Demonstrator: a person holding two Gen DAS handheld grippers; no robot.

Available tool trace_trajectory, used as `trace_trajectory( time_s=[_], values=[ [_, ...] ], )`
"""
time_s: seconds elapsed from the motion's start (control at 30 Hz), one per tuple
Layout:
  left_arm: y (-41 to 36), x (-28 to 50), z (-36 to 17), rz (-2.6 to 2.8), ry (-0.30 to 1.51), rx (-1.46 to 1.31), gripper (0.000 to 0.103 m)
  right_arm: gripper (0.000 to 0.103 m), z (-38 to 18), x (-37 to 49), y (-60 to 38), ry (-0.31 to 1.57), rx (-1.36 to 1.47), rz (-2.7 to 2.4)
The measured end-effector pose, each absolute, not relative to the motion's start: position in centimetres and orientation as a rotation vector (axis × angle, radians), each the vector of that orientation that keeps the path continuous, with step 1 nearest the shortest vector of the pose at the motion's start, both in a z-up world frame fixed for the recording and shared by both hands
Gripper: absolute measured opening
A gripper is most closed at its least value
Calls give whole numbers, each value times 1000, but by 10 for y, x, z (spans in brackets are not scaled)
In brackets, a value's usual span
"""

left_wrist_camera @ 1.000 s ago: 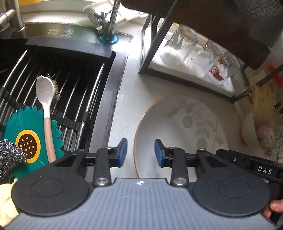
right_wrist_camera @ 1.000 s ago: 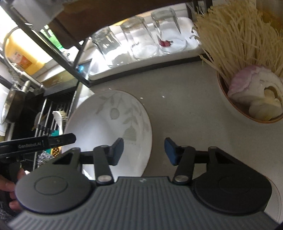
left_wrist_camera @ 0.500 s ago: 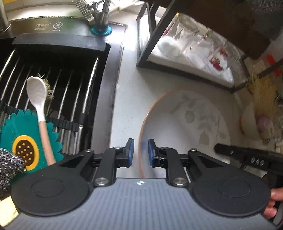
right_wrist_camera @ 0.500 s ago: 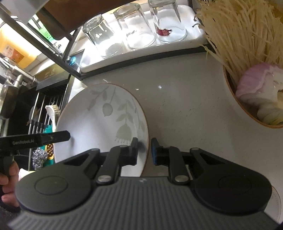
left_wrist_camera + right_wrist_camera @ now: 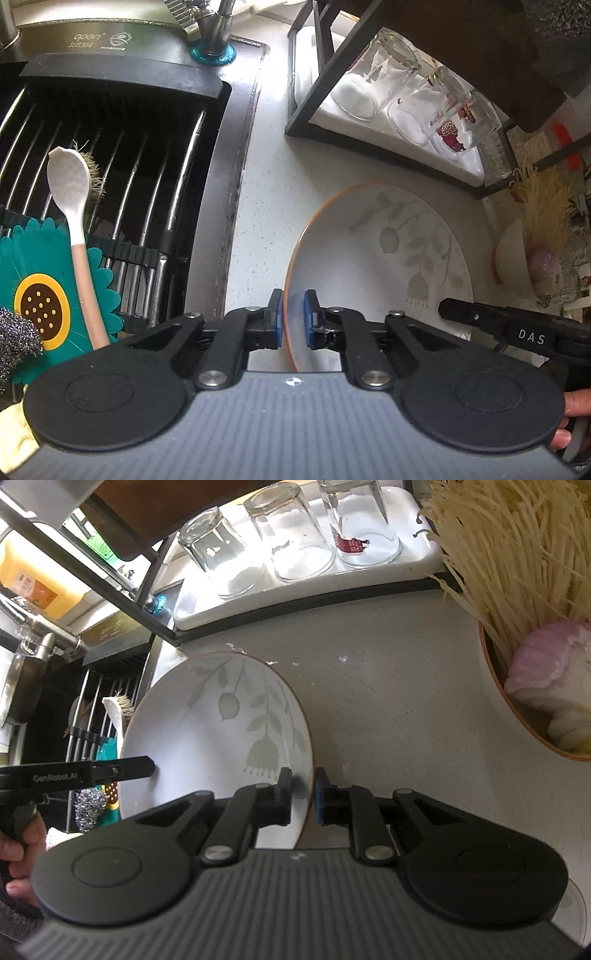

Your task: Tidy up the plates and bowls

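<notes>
- Plate (image 5: 373, 266) — white, orange-rimmed, faint leaf-and-flower print; it sits on the speckled counter (image 5: 266, 192) between the sink (image 5: 122, 110) and the black shelf frame (image 5: 317, 110), and is now gripped at two opposite edges.
- Left gripper (image 5: 293, 319) — clenched on the plate's sink-side rim; blue pads stand either side of the orange edge with the rim between them. A second ago the jaws stood wide apart with the rim merely in front of them.
- Right gripper (image 5: 303, 794) — clenched on the plate's other rim, the edge nearest the bowl of noodles (image 5: 535, 686). It too was open a second ago and closed sooner than the left.
- Both hands have barely shifted meanwhile; only the jaws have closed.
- Meaning for the task — the grasping step looks complete, a two-sided hold (sensible for a broad, shallow dish), so lifting and carrying appear to be next. Whether the plate has left the counter cannot be told.
- Unchanged surroundings: three upturned glasses (image 5: 291, 542) on the white tray (image 5: 413, 565) under the shelf; spoon (image 5: 74, 206), flower-shaped mat (image 5: 40, 280) and steel scourer (image 5: 14, 343) on the sink rack (image 5: 147, 177).
- Risk, as a judgement — a glazed rim pinched at its thin edge may slip if one side rises first.
</notes>
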State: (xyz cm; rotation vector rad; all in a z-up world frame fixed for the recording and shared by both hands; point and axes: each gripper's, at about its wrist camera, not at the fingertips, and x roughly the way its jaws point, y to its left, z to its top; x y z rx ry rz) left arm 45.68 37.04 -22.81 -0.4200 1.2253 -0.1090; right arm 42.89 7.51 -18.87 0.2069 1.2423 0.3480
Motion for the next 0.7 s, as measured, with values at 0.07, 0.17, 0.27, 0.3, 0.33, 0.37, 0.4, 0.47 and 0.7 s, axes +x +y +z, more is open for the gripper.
trace_trajectory(
  time_s=[0.07, 0.17, 0.27, 0.3, 0.33, 0.37, 0.4, 0.47, 0.7],
  values=[
    [371, 455, -225, -109, 1217, -424, 13, 14, -185, 427, 74, 1230, 202, 355],
    [369, 452, -218, -124, 1200, -412, 13, 14, -179, 423, 71, 1211, 208, 355],
    [366, 449, -210, -133, 1185, -404, 13, 14, -172, 416, 68, 1187, 209, 355],
    [365, 448, -207, -134, 1179, -401, 13, 14, -169, 414, 67, 1180, 211, 355],
    [364, 446, -203, -135, 1171, -397, 13, 14, -166, 411, 65, 1170, 213, 357],
    [363, 444, -199, -135, 1164, -396, 13, 14, -163, 409, 64, 1164, 215, 356],
    [362, 442, -195, -135, 1157, -395, 13, 14, -160, 406, 62, 1155, 218, 356],
    [359, 437, -187, -134, 1147, -401, 13, 14, -153, 401, 59, 1139, 221, 358],
    [347, 421, -152, -117, 1125, -396, 13, 14, -126, 394, 49, 1108, 204, 412]
  ],
)
